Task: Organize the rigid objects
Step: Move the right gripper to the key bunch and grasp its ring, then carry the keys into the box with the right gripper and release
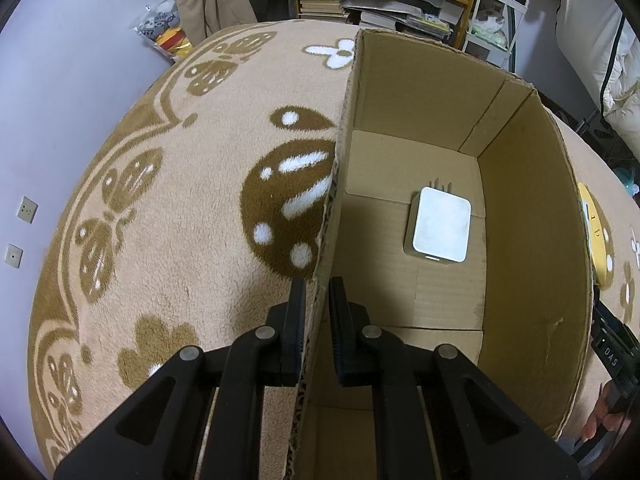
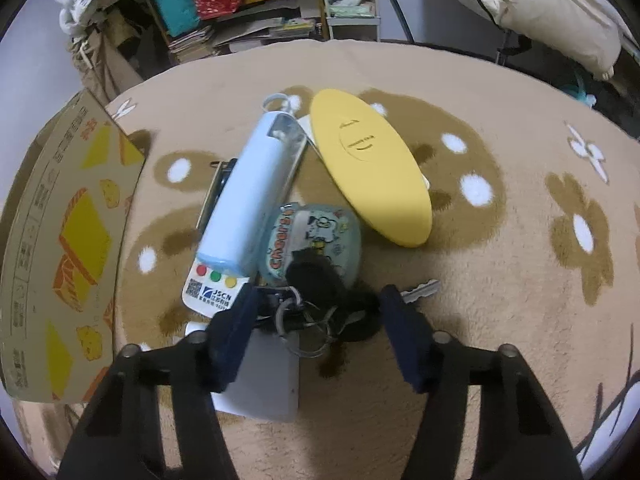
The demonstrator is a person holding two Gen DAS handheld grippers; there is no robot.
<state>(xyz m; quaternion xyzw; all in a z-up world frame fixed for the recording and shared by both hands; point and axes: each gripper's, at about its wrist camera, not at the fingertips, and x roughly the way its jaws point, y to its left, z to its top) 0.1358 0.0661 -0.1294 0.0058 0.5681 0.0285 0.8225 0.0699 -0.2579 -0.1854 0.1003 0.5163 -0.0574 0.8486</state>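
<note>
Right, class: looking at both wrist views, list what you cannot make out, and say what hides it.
- Left view: the box's near floor, hidden behind the left gripper, clamped on the box wall.
- Right view: the keys, mostly hidden by a black fob and a finger of the right gripper.
- Right view: the grey pad, partly under the fingers.
- Right view: the card's small print, too small.

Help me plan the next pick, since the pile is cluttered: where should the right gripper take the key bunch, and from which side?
Grip the key bunch across its cluster of rings and black fob, coming straight down. It lies flat on the blanket, already between the right gripper fingers.
</note>
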